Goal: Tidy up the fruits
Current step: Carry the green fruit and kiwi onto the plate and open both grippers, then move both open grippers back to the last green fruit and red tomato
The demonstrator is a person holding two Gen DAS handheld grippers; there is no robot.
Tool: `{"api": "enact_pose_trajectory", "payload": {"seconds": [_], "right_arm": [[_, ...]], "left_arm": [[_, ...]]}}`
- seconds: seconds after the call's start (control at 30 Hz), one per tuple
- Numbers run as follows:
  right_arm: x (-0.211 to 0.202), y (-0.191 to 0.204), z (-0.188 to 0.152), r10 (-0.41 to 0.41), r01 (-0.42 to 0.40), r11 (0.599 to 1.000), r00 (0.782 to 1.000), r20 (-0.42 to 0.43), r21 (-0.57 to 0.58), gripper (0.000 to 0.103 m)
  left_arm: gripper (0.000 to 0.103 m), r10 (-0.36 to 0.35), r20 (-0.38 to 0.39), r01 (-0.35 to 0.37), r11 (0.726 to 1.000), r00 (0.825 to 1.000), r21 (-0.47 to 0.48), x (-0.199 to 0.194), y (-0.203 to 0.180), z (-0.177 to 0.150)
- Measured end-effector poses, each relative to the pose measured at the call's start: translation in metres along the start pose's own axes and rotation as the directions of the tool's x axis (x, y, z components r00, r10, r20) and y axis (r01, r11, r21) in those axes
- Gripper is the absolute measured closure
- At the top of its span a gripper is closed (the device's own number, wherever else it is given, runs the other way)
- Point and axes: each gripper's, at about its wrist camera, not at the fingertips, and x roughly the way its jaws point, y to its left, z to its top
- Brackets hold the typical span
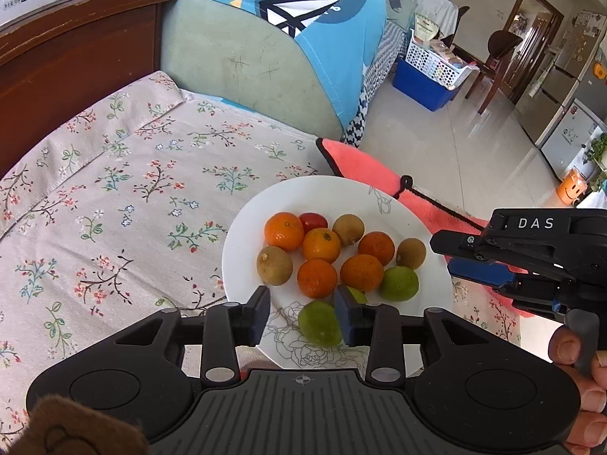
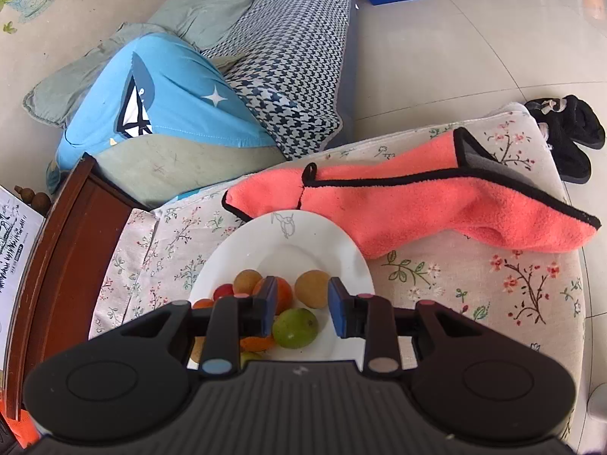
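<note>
A white plate on a floral cloth holds several oranges, brown fruits, green fruits and one red fruit. My left gripper is open over the plate's near edge, with a green fruit between its fingers, not gripped. My right gripper is open above the plate, over a green fruit and beside an orange. The right gripper also shows in the left wrist view, at the plate's right side.
A coral towel lies behind and right of the plate. A dark wooden board edges the cloth at the left. A sofa with a blue cushion stands behind. Black slippers lie on the tiled floor.
</note>
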Motion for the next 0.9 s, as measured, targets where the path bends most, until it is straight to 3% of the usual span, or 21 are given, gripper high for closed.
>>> {"api": "enact_pose_trajectory", "payload": {"seconds": [0.2,0.53,0.9], "right_arm": [[-0.012,0.008,-0.001,0.033,-0.033,0.999,0.999,0.009,-0.011,0.072],[-0.033,0.030,-0.020,0.086,-0.086,0.992,0.996,0.000,-0.091,0.069],[-0.045,0.051,-0.054,0.086,-0.093,0.971,0.995,-0.044,-0.220,0.066]], "left_arm": [[0.039,0.015,0.030,-0.015,1.000,0.999,0.008,-0.018,0.004,0.009],[0.032,0.049,0.054,-0.052,0.997,0.997,0.052,-0.052,0.025,0.008],[0.032,0.063,0.017,-0.065,0.992,0.998,0.108,-0.065,0.037,-0.019]]}}
